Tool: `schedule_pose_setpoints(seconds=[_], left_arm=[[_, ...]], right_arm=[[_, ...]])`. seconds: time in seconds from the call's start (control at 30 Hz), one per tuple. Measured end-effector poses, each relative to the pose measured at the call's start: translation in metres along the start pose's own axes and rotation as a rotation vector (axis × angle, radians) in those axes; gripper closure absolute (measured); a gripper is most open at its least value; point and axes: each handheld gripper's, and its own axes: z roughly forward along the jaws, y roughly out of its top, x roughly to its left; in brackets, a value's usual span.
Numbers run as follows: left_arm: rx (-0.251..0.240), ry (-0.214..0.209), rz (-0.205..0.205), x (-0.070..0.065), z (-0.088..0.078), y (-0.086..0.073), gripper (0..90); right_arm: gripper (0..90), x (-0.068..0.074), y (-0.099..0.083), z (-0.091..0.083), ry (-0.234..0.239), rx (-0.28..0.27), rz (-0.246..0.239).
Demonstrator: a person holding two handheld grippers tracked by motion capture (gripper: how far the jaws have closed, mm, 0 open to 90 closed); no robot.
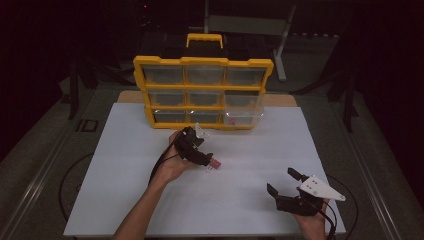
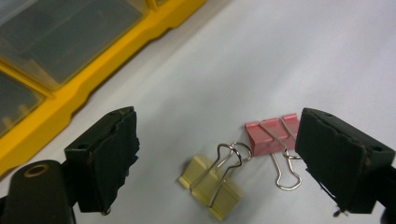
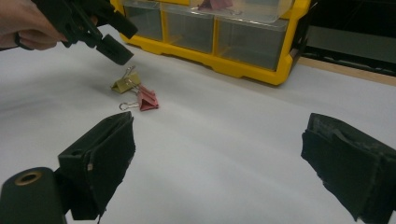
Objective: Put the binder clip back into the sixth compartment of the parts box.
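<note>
A pink binder clip [image 2: 270,134] and a yellow binder clip [image 2: 211,186] lie side by side on the white table top, their wire handles touching. My left gripper [image 2: 217,140] hovers just above them, open, with both clips in the gap between its jaws. In the high view this gripper [image 1: 208,159] is at the table's middle, beside the pink clip [image 1: 216,163]. My right gripper [image 1: 281,180] rests open near the front right corner with nothing in it. From the right gripper view [image 3: 224,158] both clips, yellow [image 3: 123,84] and pink [image 3: 148,100], lie ahead under the left gripper [image 3: 112,49].
A yellow drawer organiser [image 1: 202,62] stands upright at the back of the white sheet [image 1: 125,200]. Its right middle clear drawer [image 1: 243,107] is pulled out and holds something pinkish [image 1: 233,120]. A dark floor surrounds the table.
</note>
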Motion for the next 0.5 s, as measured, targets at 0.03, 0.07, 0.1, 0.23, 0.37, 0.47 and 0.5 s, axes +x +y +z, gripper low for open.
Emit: schedule_pose_setpoints(seconds=[0.03,0.07,0.1,0.23,0.37,0.47,0.5], left_arm=[[0.003,0.000,0.002,-0.001,0.001,-0.001,14.7],[0.006,-0.002,0.001,-0.002,0.003,-0.002,15.2],[0.010,-0.004,0.001,-0.003,0.004,-0.003,15.6],[0.030,0.002,0.004,-0.005,0.010,-0.006,18.4],[0.041,0.022,-0.018,-0.002,0.014,-0.011,24.1],[0.050,0.032,-0.038,0.000,0.018,-0.015,32.4],[0.055,0.040,-0.041,0.000,0.019,-0.016,34.9]], right_arm=[[9.0,0.000,0.000,0.000,0.000,0.000,0.000],[9.0,0.000,0.000,0.000,0.000,0.000,0.000],[9.0,0.000,0.000,0.000,0.000,0.001,0.000],[9.0,0.000,0.000,0.000,0.000,0.004,-0.003],[9.0,0.000,0.000,0.000,-0.001,0.002,-0.001],[9.0,0.000,0.000,0.000,-0.001,0.001,-0.001],[9.0,0.000,0.000,0.000,-0.001,0.002,-0.001]])
